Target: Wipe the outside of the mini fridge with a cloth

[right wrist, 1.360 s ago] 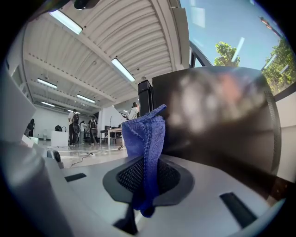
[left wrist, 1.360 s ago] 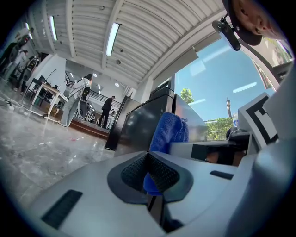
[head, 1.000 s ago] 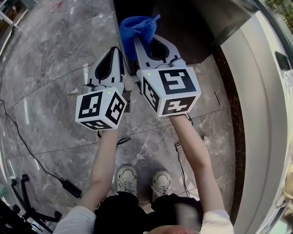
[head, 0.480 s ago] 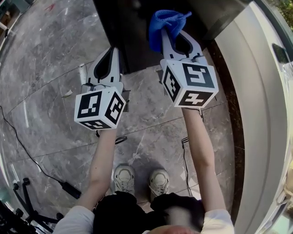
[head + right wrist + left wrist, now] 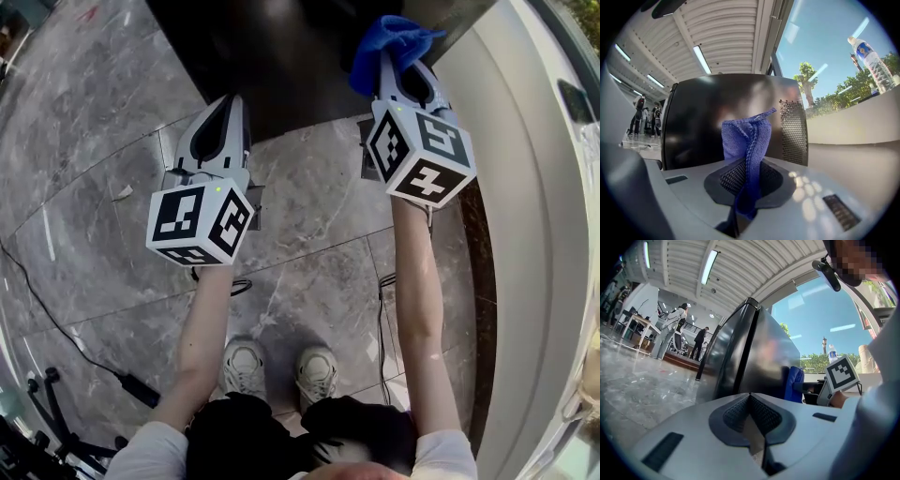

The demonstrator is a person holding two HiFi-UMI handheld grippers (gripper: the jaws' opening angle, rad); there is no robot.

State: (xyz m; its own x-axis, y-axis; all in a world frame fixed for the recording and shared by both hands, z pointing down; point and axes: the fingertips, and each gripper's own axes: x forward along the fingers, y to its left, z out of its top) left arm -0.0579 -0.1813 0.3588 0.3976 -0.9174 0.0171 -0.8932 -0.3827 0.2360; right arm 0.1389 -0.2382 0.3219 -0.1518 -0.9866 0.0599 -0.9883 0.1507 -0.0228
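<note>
The black mini fridge [image 5: 272,66] stands on the floor ahead of me; its glossy side fills the right gripper view [image 5: 712,122], with a perforated vent panel [image 5: 793,131] at its right edge. My right gripper [image 5: 401,67] is shut on a blue cloth [image 5: 389,47], held up against the fridge near its right corner. The cloth [image 5: 746,140] bunches upward from the closed jaws. My left gripper [image 5: 222,117] is shut and holds nothing, hovering just short of the fridge's front edge. From the left gripper view the fridge [image 5: 750,357] and the cloth [image 5: 793,383] appear to the right.
A pale wall or counter [image 5: 525,187] runs close along the right side. Grey marble floor [image 5: 84,169] spreads to the left, with black cables [image 5: 56,309] trailing near my feet. A water bottle [image 5: 872,61] stands on a ledge; people stand far off in the hall.
My right gripper has carried the blue cloth to the right across the fridge, from near its left part toward its right corner. The left gripper has barely shifted.
</note>
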